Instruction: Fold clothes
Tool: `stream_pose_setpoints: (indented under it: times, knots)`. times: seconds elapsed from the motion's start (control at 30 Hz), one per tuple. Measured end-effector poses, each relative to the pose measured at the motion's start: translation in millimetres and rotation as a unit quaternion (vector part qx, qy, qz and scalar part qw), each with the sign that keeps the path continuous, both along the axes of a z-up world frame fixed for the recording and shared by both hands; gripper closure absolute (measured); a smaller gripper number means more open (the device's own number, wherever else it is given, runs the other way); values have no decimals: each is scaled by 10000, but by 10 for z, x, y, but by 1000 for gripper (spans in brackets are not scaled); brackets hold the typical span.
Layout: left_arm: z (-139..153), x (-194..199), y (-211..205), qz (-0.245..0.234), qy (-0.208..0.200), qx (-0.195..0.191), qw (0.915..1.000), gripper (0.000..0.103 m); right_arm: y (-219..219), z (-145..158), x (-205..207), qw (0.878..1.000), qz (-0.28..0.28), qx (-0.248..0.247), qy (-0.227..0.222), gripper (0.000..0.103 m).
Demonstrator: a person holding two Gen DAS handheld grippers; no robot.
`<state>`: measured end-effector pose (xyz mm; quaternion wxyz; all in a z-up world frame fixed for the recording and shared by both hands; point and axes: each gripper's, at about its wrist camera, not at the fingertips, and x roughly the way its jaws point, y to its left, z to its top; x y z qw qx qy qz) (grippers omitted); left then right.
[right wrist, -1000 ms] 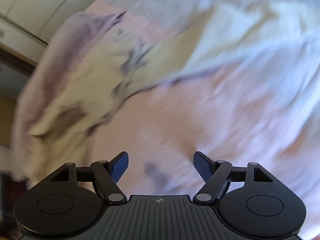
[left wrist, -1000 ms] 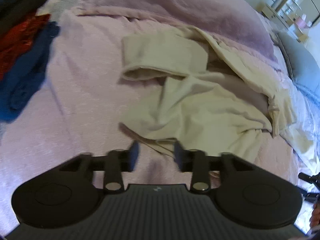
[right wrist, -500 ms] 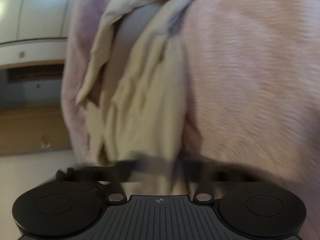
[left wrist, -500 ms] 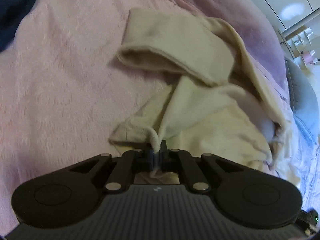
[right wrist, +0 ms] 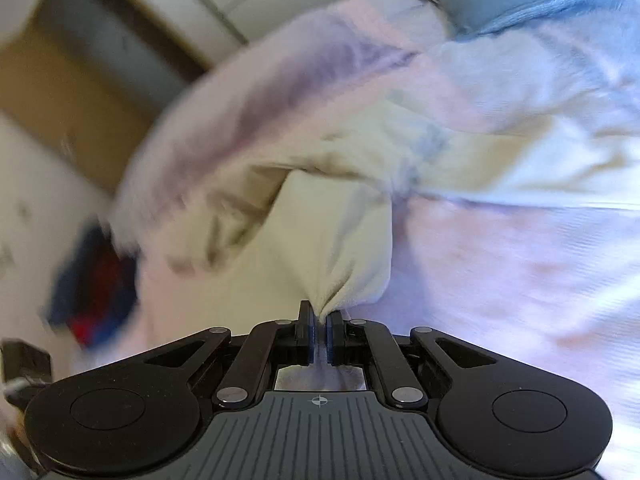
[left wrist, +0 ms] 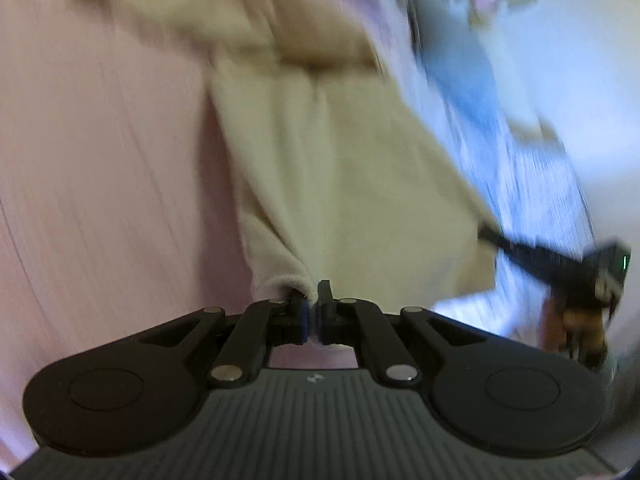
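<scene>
The left gripper (left wrist: 313, 309) is pinching a rolled edge of the cream garment (left wrist: 344, 184), its fingers (left wrist: 300, 318) pressing together on the cloth right at their tips. The right gripper (right wrist: 319, 325) is likewise clamping a bunched corner of the garment (right wrist: 340, 248) between its blue-padded fingers (right wrist: 311, 340). Beyond both sets of fingers the garment is stretching away over the pink blanket (left wrist: 100, 160) covering the bed. Past the garment, a blurred red and blue pile of clothes (right wrist: 96, 284) is lying at the blanket's edge.
</scene>
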<state>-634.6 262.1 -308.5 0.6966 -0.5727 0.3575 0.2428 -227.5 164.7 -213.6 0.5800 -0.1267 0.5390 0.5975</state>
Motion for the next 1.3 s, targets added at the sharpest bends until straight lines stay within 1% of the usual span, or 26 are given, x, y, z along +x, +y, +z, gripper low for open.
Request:
stream_pose_setpoints:
  times: [0.07, 0.1, 0.17, 0.23, 0.3, 0.33, 0.37, 0.43, 0.5, 0.57, 0.6, 0.63, 0.67, 0.7, 0.73, 0.77, 0.8, 0.87, 0.93, 0.97, 1.03, 1.1, 1.13, 1.2, 1.23, 1.3]
  knots:
    - [-163, 129, -410, -182, 306, -417, 9985, 101, -305, -32, 68, 9982, 264, -534, -65, 99]
    - [-229, 177, -514, -253, 557, -492, 9969, 101, -375, -133, 98, 9958, 292, -869, -25, 99]
    - [-298, 258, -635, -354, 928, -525, 9937, 100, -496, -331, 171, 9884, 320, -1486, 38, 91]
    - [-152, 324, -487, -438, 1020, -100, 9938, 93, -511, -449, 367, 9872, 80, -1588, -87, 57]
    - [31, 388, -284, -513, 1102, 445, 9916, 91, -429, -479, 660, 9889, -368, -1417, -270, 37]
    - [109, 424, -177, -497, 1117, 672, 9902, 90, -376, -544, 862, 9884, -784, -1282, -224, 37]
    - [186, 460, -70, -481, 1132, 899, 9883, 90, -334, -648, 1090, 9850, -1280, -1157, -29, 37]
    - [295, 508, 89, -136, 1242, 1249, 9843, 78, -249, -856, 1548, 9693, -2260, -896, 360, 37]
    - [336, 514, 205, 94, 1303, 1438, 9809, 77, -178, -1082, 1918, 9427, -3172, -618, 829, 37]
    - [349, 532, 278, 293, 1301, 1511, 9795, 77, -112, -1316, 2252, 9050, -4029, -330, 1322, 37]
    - [346, 542, 304, 405, 1291, 1495, 9794, 77, -84, -1391, 2378, 8896, -4320, -201, 1470, 37]
    - [314, 586, 320, 487, 1305, 1460, 9794, 77, -61, -1403, 2442, 8842, -4430, -97, 1479, 42]
    - [270, 646, 333, 553, 1330, 1427, 9792, 77, -39, -1415, 2506, 8786, -4538, 8, 1488, 62]
    - [249, 675, 355, 576, 1378, 1407, 9787, 77, -16, -1427, 2571, 8727, -4646, 113, 1496, 96]
    - [246, 705, 401, 533, 1440, 1452, 9774, 77, 24, -1382, 2615, 8756, -4626, 197, 1373, 97]
    - [247, 742, 455, 468, 1503, 1524, 9757, 77, 70, -1233, 2633, 8900, -4418, 370, 1063, 97]
    - [263, 784, 524, 377, 1552, 1623, 9737, 77, 77, -1030, 2670, 8995, -4253, 701, 706, 97]
    - [307, 865, 674, 158, 1619, 1861, 9690, 77, 69, -563, 2784, 9055, -4037, 1299, -170, 97]
    - [345, 994, 847, -152, 1644, 2175, 9620, 75, 60, -180, 2941, 9085, -3718, 1784, -675, 97]
    - [363, 1082, 936, -330, 1670, 2366, 9566, 75, 55, -29, 3034, 9080, -3619, 1932, -851, 97]
    - [366, 1299, 1100, -784, 1719, 2817, 9407, 73, 80, 73, 3164, 9034, -3645, 1849, -1295, 97]
    - [346, 1562, 1239, -1348, 1728, 3288, 9186, 69, 132, -43, 3246, 8978, -3775, 1539, -1665, 97]
    - [327, 1707, 1299, -1662, 1708, 3511, 9055, 66, 180, -187, 3302, 8961, -3916, 1335, -1604, 97]
    - [253, 1989, 1391, -2362, 1598, 3892, 8759, 59, 274, -501, 3397, 8981, -4137, 615, -1358, 97]
    - [195, 2128, 1438, -2776, 1550, 4082, 8557, 56, 285, -628, 3426, 8985, -4219, 217, -1189, 97]
    - [34, 2341, 1515, -3508, 1662, 4450, 8070, 53, 214, -835, 3453, 8932, -4426, -307, -735, 96]
